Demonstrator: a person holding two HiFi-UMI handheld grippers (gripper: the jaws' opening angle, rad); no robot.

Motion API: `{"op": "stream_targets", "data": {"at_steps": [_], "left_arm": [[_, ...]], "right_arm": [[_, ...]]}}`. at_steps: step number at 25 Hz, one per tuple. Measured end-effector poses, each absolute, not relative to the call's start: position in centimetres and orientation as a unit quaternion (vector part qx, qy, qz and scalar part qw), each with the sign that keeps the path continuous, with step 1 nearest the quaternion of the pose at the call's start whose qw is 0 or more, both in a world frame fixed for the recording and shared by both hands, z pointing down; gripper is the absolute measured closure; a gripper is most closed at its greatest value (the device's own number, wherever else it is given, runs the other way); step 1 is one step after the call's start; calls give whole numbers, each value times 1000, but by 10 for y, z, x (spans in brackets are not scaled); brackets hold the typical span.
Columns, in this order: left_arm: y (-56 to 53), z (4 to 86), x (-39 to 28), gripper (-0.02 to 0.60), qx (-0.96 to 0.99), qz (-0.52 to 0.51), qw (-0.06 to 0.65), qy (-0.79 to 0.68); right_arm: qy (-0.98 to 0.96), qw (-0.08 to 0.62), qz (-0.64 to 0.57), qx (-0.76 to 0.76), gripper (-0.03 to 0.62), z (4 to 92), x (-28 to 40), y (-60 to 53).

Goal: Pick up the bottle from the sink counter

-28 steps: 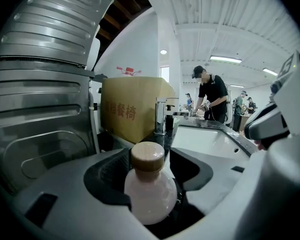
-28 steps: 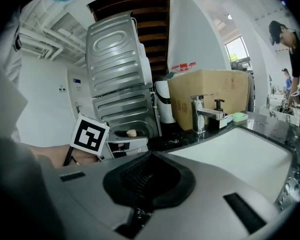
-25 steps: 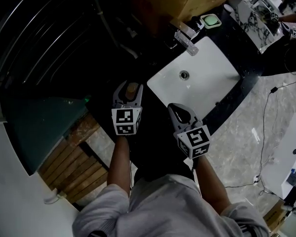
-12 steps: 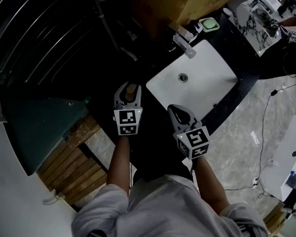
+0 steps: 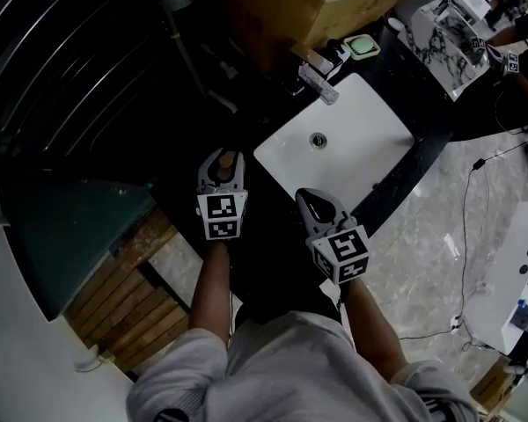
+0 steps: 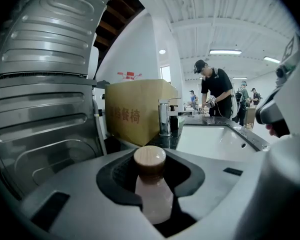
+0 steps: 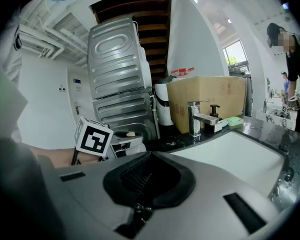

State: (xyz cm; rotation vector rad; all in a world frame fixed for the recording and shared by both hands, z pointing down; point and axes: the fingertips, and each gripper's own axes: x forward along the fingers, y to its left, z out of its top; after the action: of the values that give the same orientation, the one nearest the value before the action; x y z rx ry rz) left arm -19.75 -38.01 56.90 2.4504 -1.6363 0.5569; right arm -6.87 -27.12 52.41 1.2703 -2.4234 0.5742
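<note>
— Half done?
— Roughly. The left gripper [image 5: 223, 156] has just been closing round the bottle [image 6: 152, 194], and its pads look pressed on the body (right gripper [image 5: 315, 200] pinched together, empty).
— Lifted?
— Seemingly not yet. It stands on the counter [image 5: 396, 192], beside the sink [image 5: 352, 139].

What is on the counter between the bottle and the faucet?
Nothing: in the left gripper view only bare dark counter runs from the bottle to the faucet, with the cardboard box off to the left.
</note>
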Motion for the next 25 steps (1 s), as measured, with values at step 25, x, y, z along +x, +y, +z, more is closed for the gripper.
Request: {"op": "stream_targets", "data": {"at_steps": [25], "left_arm": [[-284, 465, -129, 460, 879, 167, 9, -447]], "right_arm": [[-832, 116, 157, 520, 585, 479, -44, -226]]}}
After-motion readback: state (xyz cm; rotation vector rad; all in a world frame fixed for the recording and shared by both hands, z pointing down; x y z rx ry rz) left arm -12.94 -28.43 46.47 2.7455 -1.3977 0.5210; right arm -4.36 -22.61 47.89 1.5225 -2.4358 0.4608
